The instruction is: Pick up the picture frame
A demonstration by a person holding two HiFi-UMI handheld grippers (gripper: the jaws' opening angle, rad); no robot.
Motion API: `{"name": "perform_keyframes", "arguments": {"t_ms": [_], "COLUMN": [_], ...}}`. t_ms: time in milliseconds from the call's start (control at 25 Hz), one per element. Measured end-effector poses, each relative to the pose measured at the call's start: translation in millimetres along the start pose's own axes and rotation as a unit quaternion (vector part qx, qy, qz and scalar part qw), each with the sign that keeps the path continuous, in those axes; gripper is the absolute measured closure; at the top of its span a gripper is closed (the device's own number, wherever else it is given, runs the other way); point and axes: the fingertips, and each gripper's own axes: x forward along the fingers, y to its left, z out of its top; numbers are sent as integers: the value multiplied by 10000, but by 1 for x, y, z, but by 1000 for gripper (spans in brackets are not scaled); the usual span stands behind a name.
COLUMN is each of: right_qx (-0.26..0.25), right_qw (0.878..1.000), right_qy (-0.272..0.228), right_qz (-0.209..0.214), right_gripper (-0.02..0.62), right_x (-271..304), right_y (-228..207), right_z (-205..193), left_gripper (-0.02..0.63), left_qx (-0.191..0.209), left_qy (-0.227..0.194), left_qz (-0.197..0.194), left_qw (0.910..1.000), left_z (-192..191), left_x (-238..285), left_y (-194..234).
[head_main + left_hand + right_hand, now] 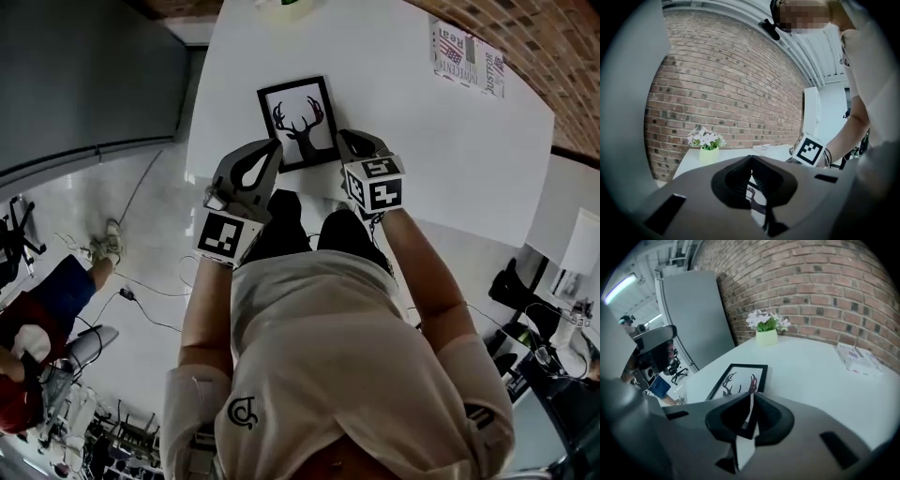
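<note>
Nearest me, over the near edge of the desk point(450, 150), the left gripper point(274, 148) and right gripper point(345, 137) both have jaws together. Just beyond, the frame point(298, 122) lies flat, its near corners by their tips. I judge closed jaws would only shove it askew or off the desk. Flowers point(766, 329) stand at the far edge.

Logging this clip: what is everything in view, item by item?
table: one, white, under frame
picture frame: one, black, antler print, flat on table's near part
flower pot: one, pale green, white flowers, table's far end
leaflet: one, white, table's far right
brick wall: one, red-brown, behind table
bystander: one, red and blue clothes, left floor
left gripper: one, grey, fingers together, by frame's left edge
right gripper: one, grey, fingers together, by frame's right edge
</note>
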Motion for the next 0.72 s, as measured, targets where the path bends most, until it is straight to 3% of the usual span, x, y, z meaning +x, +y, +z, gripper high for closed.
{"name": "perform_keyframes", "arguments": {"t_ms": [80,240,720], "right_qx": [240,308,698], "right_qw": [9994,9975,9932], "right_qy": [214,543,728], "right_qz": [-93,-326,-582], "right_gripper": [515,477,511], "right_x": [14,33,48], "right_y": [-4,-8,-11], "right_z": [-7,-20,-33], "left_gripper": [594,594,594], "left_qx": [90,249,23], "left_qy": [-11,152,120], "left_qz": [-211,-497,-600], "left_qw": [9997,9983,9981], "left_z": [-3,-19,-38], "left_x": [6,12,17], "left_y": [5,14,20]}}
